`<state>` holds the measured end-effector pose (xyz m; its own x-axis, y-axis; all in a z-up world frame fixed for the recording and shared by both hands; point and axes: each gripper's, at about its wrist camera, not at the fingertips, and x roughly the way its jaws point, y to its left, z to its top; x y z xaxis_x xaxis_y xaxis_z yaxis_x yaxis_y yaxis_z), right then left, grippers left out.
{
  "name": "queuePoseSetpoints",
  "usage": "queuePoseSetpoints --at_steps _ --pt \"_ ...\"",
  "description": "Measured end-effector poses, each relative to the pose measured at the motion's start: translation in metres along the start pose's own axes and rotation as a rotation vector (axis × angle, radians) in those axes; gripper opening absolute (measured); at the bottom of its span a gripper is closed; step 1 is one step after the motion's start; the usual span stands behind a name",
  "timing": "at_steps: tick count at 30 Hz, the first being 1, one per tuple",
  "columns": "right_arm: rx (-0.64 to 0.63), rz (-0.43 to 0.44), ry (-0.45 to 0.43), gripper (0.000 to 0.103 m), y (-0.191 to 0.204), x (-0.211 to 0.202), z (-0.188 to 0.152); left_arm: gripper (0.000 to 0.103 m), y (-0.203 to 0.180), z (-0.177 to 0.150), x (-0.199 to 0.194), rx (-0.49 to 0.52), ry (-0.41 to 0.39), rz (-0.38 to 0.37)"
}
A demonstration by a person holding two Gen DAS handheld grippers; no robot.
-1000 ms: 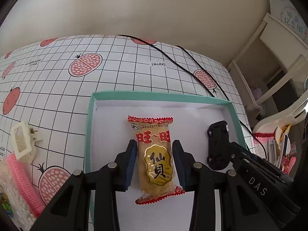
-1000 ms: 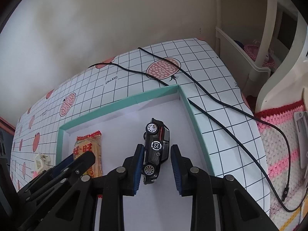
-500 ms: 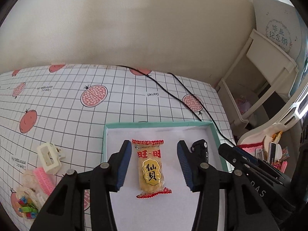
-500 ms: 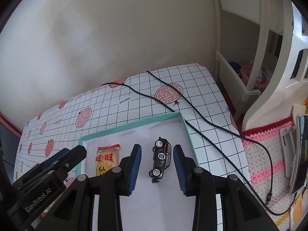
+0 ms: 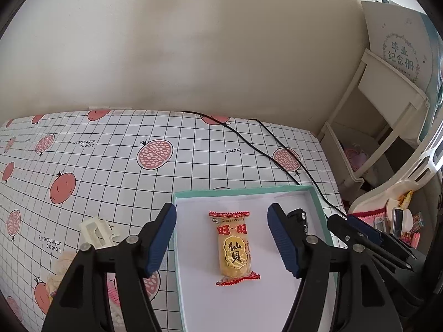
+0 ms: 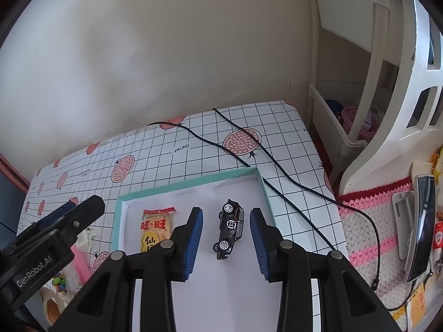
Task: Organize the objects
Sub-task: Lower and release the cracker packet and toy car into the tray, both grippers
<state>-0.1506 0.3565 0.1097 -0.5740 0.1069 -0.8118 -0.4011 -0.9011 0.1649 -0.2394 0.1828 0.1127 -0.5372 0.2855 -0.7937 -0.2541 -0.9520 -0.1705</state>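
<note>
Clip (image 5: 97, 231) and pink comb (image 6: 80, 265) wait on the desk (image 5: 116, 166), left of the tray (image 5: 177, 249). Both look light, rigid plastic; the clip is best pinched across its body. Left tongs (image 5: 221, 240) gape wide, empty, above the snack (image 5: 235, 249) lying in the tray: a crinkly, slick wrapper with brittle contents, so grip mid-pack, gently. Right tongs (image 6: 225, 238) also gape wide, empty, over the car (image 6: 229, 228) lying on its side in the tray; it is small, hard, rolls, so grip across the body.
</note>
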Motion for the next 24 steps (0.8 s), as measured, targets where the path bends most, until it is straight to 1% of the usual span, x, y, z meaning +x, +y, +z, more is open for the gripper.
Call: queuePoseSetpoints --at_steps 1,2,5,7,9,12,14,15,16,17,19,21,24 --pt "0.001 -0.003 0.002 0.044 0.0 0.001 -0.001 0.087 0.001 0.0 0.001 -0.004 0.002 0.004" --pt "0.003 -0.006 0.004 0.045 -0.001 0.003 -0.001 0.089 0.002 0.0 0.002 -0.008 -0.001 0.012" --pt "0.009 -0.012 0.008 0.053 -0.003 0.005 -0.002 0.09 0.004 0.0 0.003 -0.013 0.001 0.027" --pt "0.006 -0.017 0.014 0.06 -0.004 0.008 -0.004 0.093 0.006 -0.001 0.005 -0.02 0.007 0.032" --pt "0.003 -0.019 0.021 0.063 -0.004 0.011 -0.005 0.093 0.008 -0.001 0.006 -0.024 0.012 0.045" --pt "0.001 -0.022 0.03 0.07 -0.003 0.015 -0.006 0.093 0.011 -0.001 0.009 -0.03 0.016 0.069" --pt "-0.005 -0.026 0.032 0.081 -0.003 0.017 -0.007 0.094 0.013 -0.001 0.009 -0.033 0.016 0.083" --pt "-0.008 -0.031 0.032 0.084 -0.003 0.018 -0.008 0.097 0.014 -0.002 0.009 -0.035 0.012 0.091" --pt "-0.01 -0.034 0.032 0.09 -0.004 0.019 -0.008 0.102 0.016 -0.002 0.008 -0.035 0.007 0.102" --pt "-0.01 -0.037 0.033 0.092 -0.004 0.02 -0.008 0.103 0.017 -0.002 0.008 -0.036 0.001 0.112" --pt "-0.016 -0.036 0.037 0.1 -0.003 0.022 -0.009 0.103 0.019 -0.001 0.007 -0.037 -0.007 0.124" --pt "-0.023 -0.038 0.04 0.102 -0.002 0.022 -0.01 0.103 0.021 -0.001 0.008 -0.042 -0.007 0.133" --pt "-0.024 -0.038 0.042 0.103 -0.001 0.024 -0.01 0.103 0.025 -0.001 0.011 -0.051 -0.002 0.143"
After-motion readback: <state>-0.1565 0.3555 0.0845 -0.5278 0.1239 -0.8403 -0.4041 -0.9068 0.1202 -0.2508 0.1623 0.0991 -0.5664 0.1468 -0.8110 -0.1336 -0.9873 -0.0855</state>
